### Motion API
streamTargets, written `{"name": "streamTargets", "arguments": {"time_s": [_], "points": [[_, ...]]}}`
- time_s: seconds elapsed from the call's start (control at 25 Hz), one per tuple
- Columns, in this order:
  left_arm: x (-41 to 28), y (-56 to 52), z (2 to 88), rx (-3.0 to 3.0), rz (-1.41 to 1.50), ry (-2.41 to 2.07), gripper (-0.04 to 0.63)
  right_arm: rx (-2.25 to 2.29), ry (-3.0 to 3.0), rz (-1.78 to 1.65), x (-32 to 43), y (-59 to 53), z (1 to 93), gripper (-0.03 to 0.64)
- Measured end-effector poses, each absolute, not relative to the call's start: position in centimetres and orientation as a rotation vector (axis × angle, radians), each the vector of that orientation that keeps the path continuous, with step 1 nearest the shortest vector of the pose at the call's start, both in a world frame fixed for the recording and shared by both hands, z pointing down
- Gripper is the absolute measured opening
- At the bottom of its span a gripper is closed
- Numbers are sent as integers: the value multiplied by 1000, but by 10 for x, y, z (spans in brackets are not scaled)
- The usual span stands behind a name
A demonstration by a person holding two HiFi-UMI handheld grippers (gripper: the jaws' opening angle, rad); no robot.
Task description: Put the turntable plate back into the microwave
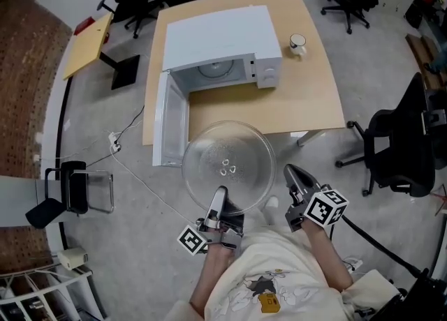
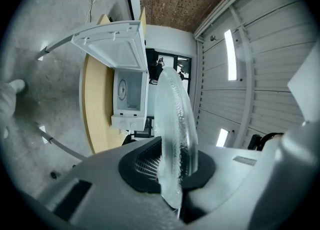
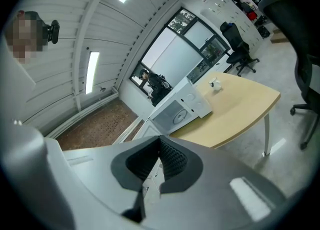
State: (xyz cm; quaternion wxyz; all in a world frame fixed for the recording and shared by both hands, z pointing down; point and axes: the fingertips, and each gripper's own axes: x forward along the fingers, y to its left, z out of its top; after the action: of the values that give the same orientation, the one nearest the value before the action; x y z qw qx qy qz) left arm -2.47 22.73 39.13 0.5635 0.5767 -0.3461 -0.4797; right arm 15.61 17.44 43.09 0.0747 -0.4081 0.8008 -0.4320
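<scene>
– Above the floor [image 1: 105, 103], just short of the surface [image 1: 279, 107], what is being carried?
– One clear glass plate [image 1: 228, 162], round and lying about level. It hangs in front of the person, and from the head view its far rim overlaps the surface's near edge.
– What has hold of it?
– The left hand-held gripper [image 1: 221, 195]. Its jaws are closed on the plate's near rim, with the glass pinched between the black ribbed pads [image 2: 143, 161].
– And the other one?
– The right hand-held gripper [image 1: 290, 172] has its jaws together with nothing between them. It sits just beside the plate's right rim, with a small gap to the glass.
– Where is the microwave [image 1: 216, 37]?
– It is white and stands on the pale wooden surface, beyond the plate. Its door [image 1: 171, 124] is swung wide open to the left in the head view and reaches out past the surface's near edge. The open cavity faces the person. The plate is outside it, apart from the opening.
– Anything else nearby?
– A white mug [image 1: 297, 45] stands on the surface, to the right of the microwave. A black chair [image 1: 401, 145] stands on the floor at the right.
</scene>
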Motion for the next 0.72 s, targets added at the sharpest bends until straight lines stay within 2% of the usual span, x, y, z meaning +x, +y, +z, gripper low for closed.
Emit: {"name": "streamTargets", "arguments": {"time_s": [0.72], "points": [[-69, 96, 392, 1417, -965, -684, 29, -1429, 2347, -1151, 101, 43, 416, 6]]}}
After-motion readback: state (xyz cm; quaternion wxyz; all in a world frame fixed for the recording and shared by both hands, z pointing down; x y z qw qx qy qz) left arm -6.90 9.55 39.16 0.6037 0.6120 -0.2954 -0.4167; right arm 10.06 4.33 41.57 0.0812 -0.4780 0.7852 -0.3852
